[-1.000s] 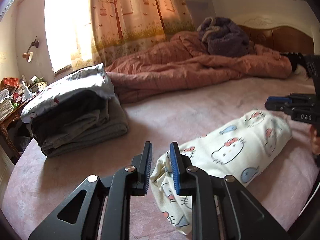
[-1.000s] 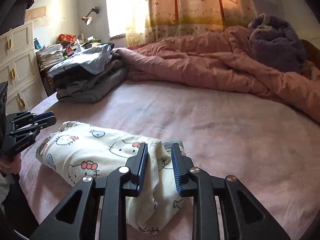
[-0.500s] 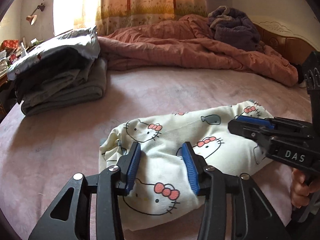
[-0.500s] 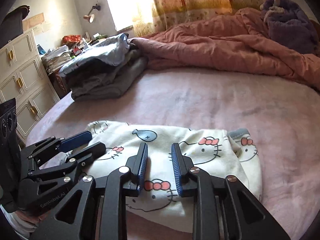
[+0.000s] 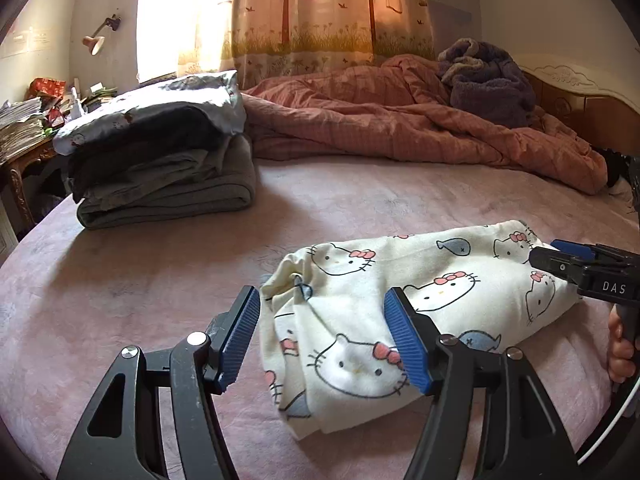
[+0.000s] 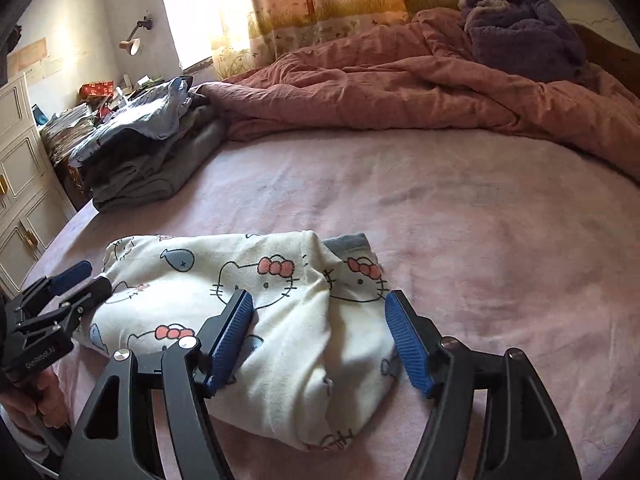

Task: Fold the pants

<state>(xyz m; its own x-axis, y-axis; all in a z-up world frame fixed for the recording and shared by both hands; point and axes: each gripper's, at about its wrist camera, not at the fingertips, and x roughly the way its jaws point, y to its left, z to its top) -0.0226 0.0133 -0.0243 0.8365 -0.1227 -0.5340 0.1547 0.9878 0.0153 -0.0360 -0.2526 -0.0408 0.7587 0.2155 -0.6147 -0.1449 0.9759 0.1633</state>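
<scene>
We see the pants (image 5: 420, 312), cream with a cat print, folded into a compact bundle lying flat on the pink sheet of the bed (image 5: 360, 204). A grey inner layer (image 6: 348, 242) peeks out at the bundle's far right corner in the right wrist view.

Left gripper (image 5: 326, 344): jaws spread, and they have just been opening. The bundle's left end sits between them in the left wrist view. The blue pad (image 5: 406, 344) on the right overlaps the cloth; the other pad stands just beside the cloth edge over bare sheet. We see no pinch on the fabric; whether a pad touches it we cannot tell.

Right gripper (image 6: 320, 340): jaws spread too, also just opened. The bundle's right end lies between them. The left-hand pad (image 6: 232, 340) overlaps the cloth top; the right-hand pad is at the cloth's outer edge over sheet. No pinch here either.

Each gripper shows in the other's view at the far end of the bundle, a hand (image 5: 620, 344) partly visible below it.

Elsewhere on the bed: a stack of folded grey and dark clothes (image 5: 160, 168) far left, well apart from the pants; a rumpled pink duvet (image 5: 400, 120) along the back; a purple blanket (image 5: 488, 84) heaped on it. A printed curtain (image 5: 328, 8) hangs behind.
</scene>
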